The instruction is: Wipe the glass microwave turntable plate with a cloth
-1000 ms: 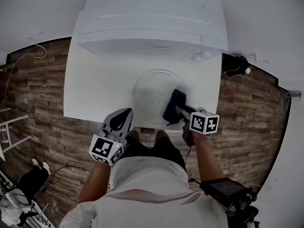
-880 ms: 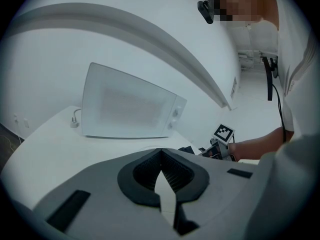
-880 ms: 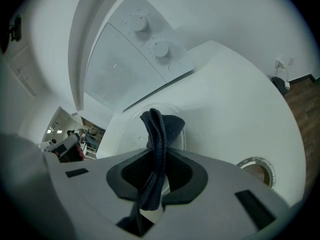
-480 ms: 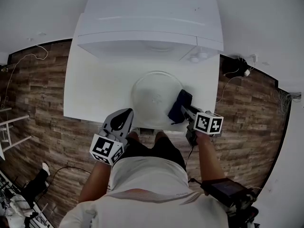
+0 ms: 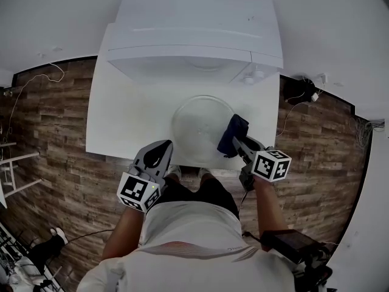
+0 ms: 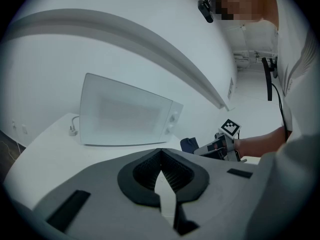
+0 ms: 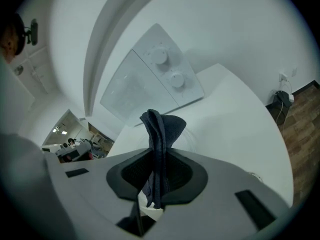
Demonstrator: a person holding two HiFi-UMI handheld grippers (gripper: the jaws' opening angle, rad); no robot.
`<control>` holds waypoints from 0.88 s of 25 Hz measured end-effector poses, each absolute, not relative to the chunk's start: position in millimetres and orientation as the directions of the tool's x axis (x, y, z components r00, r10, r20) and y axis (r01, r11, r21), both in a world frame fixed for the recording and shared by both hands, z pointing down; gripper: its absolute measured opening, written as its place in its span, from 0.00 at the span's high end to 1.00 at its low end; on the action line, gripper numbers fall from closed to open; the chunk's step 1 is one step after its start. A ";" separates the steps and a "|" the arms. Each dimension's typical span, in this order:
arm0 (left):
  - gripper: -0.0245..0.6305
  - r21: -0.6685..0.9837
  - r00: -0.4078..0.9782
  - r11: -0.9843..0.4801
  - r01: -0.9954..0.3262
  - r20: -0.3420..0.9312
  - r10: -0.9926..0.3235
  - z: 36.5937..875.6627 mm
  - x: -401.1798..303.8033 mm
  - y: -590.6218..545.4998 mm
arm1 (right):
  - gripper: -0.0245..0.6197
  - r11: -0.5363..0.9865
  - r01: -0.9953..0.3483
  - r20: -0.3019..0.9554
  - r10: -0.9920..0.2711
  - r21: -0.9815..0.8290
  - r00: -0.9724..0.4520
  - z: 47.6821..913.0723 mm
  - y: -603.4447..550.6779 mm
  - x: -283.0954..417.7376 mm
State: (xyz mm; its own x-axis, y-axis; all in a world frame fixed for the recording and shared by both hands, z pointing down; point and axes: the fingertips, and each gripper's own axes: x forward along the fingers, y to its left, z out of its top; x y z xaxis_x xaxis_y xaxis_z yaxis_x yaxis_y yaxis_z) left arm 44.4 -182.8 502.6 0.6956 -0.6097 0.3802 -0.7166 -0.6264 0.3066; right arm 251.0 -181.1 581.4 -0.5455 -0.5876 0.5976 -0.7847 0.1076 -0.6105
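Cloth (image 5: 234,132) clamped in right gripper (image 5: 239,143) fingers, at turntable plate (image 5: 196,124) edge; left gripper (image 5: 159,156) fingers together.

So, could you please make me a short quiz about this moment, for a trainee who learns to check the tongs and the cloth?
1. True or false: the left tongs grip the dark blue cloth.
2. In the head view, at which part of the glass plate is the cloth? A) its right edge B) its centre C) its left edge
3. Fill in: the white appliance behind the plate on the table is a ____.

Key:
1. False. The right tongs are shut on the cloth; the left tongs are shut with nothing between them.
2. A.
3. microwave.
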 end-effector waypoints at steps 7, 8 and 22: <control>0.95 0.280 0.741 -0.687 -0.671 0.302 -0.600 466.3 28.4 -194.0 | 0.87 0.205 -0.789 0.411 -0.763 -0.579 -0.500 501.1 -186.7 226.5; 0.95 0.275 0.749 -0.698 -0.661 0.289 -0.596 461.4 25.6 -196.3 | 0.87 0.214 -0.799 0.385 -0.788 -0.561 -0.481 489.2 -186.2 223.1; 0.95 0.204 0.786 -0.759 -0.618 0.169 -0.595 396.4 1.3 -202.7 | 0.87 0.279 -0.884 0.112 -0.933 -0.374 -0.341 356.1 -166.7 212.5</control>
State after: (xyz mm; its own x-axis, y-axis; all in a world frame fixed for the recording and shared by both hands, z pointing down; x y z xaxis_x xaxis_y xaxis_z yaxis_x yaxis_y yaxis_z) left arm 1.3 -202.7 396.4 0.7858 -0.5951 0.1686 -0.6184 -0.7589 0.2038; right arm 212.5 -166.7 356.1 -0.3414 -0.9333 0.1116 -0.8845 0.2788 -0.3742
